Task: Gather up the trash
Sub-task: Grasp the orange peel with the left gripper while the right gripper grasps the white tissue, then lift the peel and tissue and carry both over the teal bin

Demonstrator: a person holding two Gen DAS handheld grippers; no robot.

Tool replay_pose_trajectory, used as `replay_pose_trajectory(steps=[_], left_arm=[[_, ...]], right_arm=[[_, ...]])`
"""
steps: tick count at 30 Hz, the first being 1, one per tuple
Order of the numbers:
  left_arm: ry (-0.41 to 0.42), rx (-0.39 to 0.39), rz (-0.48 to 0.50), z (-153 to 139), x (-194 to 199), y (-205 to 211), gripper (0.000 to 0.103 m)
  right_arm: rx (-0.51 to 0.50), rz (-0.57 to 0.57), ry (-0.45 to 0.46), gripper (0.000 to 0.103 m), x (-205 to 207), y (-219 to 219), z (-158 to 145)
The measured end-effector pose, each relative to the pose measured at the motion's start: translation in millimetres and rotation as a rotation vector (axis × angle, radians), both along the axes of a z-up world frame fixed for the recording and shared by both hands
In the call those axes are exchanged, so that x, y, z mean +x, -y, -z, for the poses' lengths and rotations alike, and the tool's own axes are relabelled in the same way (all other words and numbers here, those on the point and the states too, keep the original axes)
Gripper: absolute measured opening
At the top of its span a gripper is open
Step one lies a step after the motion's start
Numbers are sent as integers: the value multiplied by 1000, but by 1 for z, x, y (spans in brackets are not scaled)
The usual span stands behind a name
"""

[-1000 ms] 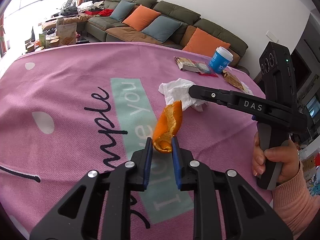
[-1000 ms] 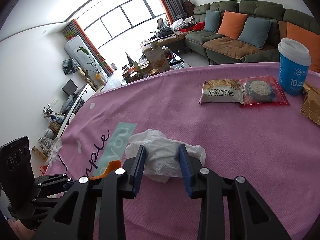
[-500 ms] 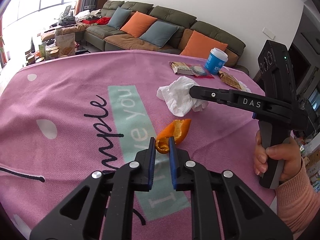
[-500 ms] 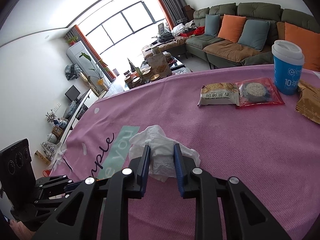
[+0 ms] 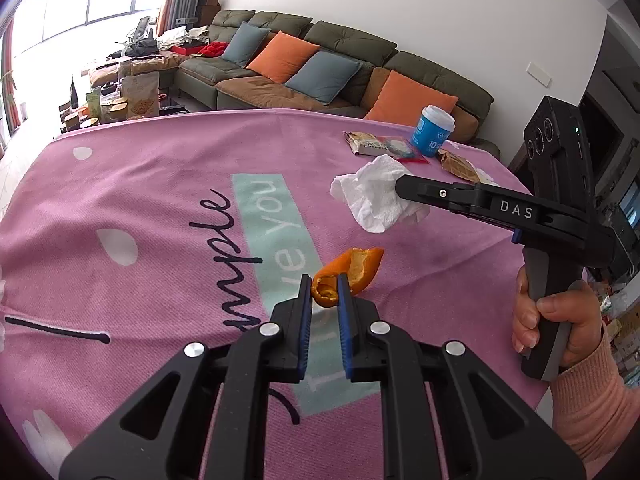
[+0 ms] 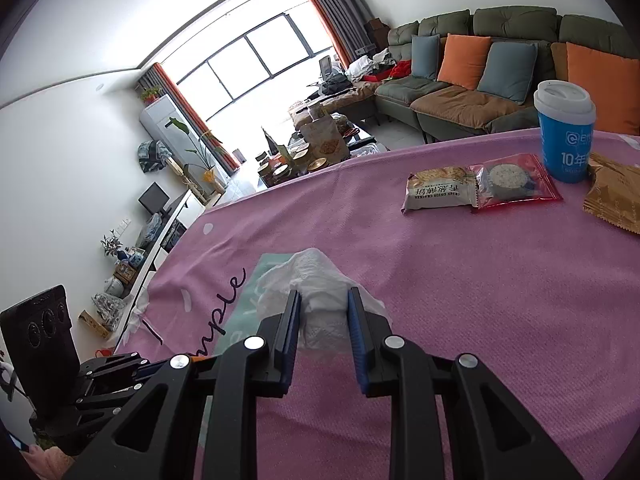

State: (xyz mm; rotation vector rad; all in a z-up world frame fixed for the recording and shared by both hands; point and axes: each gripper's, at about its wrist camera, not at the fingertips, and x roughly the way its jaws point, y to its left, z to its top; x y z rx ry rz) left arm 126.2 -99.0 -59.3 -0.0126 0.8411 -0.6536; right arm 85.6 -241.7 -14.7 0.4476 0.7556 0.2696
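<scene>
Orange peel (image 5: pixel 352 274) is pinched at its near end between the blue pads of the left tool (image 5: pixel 325 292), its far end reaching out over the pink cloth (image 5: pixel 160 200) that covers the counter; whether that end touches the cloth cannot be told. A crumpled white tissue (image 6: pixel 320 300) is clamped between the pads of the right tool (image 6: pixel 323 310), its loose folds spilling forward and to both sides. In the left wrist view the tissue (image 5: pixel 376 200) is seen just beyond the peel, at the tip of the right tool (image 5: pixel 404 188), whose handle is gripped by a hand (image 5: pixel 556 328) in a peach sleeve. Near the far edge of the cloth, well apart from both tools, a pale cracker packet (image 6: pixel 440 192) and a red-edged clear packet (image 6: pixel 516 182) are laid touching each other. A blue cup with a white lid (image 6: pixel 566 132) is stood upright just beside them, and a golden wrapper (image 6: pixel 616 196) lies next to the cup. Behind the counter, a green sofa (image 5: pixel 352 52) with orange and blue cushions is seen.
</scene>
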Motion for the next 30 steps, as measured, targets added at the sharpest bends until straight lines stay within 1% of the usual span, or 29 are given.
replay_pose_trajectory(steps=[6, 12, 20, 30], left_arm=[[7, -7, -25, -4, -7, -14, 12], [38, -3, -55, -13, -19, -31, 12], [70, -9, -107, -28, -37, -60, 12], [81, -4, -171, -33, -56, -97, 12]], right_arm=[[13, -6, 14, 22, -6, -1, -4], [32, -28, 28, 22, -10, -7, -6], [51, -75, 59, 22, -17, -29, -16], [77, -136, 79, 22, -23, -56, -23]])
